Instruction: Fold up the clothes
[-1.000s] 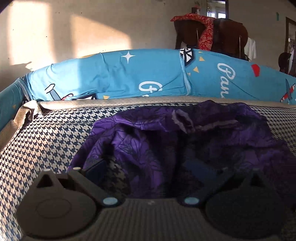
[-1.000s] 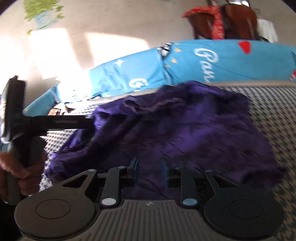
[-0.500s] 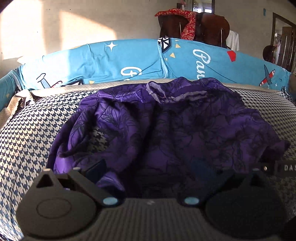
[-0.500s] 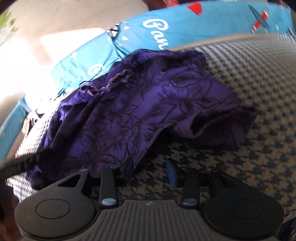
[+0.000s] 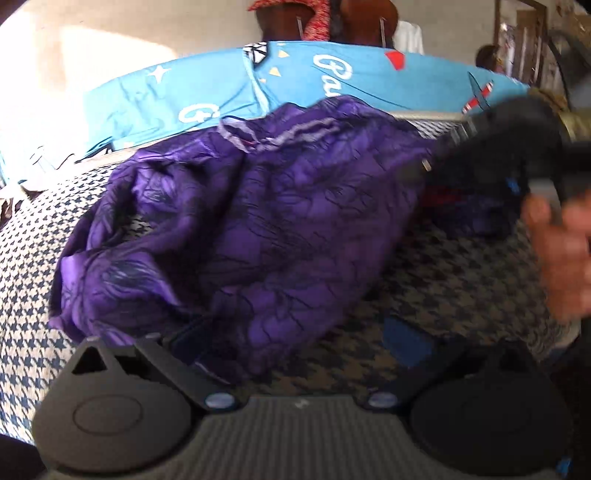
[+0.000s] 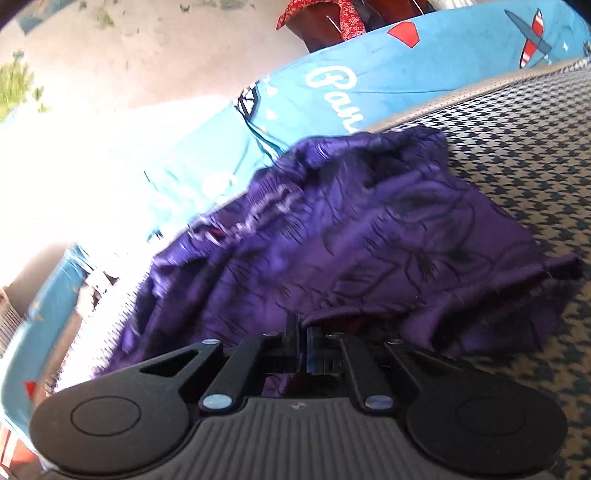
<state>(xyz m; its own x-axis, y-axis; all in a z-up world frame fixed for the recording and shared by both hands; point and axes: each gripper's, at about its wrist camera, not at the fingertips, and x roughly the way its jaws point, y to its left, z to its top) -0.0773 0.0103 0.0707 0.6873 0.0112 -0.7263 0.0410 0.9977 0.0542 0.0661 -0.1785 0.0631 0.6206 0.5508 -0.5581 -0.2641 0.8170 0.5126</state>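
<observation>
A crumpled purple garment (image 5: 280, 221) with a dark flower print lies on the houndstooth-covered surface (image 5: 461, 273). My left gripper (image 5: 295, 339) is open wide at the garment's near edge. That edge drapes over its left finger (image 5: 192, 332), and the blue pad of its right finger (image 5: 406, 339) is over bare cover. In the right wrist view my right gripper (image 6: 301, 343) has its jaws closing tight on the gathered hem of the garment (image 6: 369, 229), with cloth pinched between the pads. The left wrist view shows that right gripper (image 5: 480, 158) at the garment's right side, held by a hand (image 5: 561, 251).
A blue printed cushion cover (image 5: 221, 96) runs along the back edge of the surface. Behind it stands dark wooden furniture with a red cloth (image 5: 317, 18) draped over it, against a sunlit wall. Bare houndstooth cover (image 6: 517, 155) lies to the right of the garment.
My right gripper went from open beside the hem to shut on it. The left gripper came closer to the garment's near edge, and the right gripper and hand entered its view at the right.
</observation>
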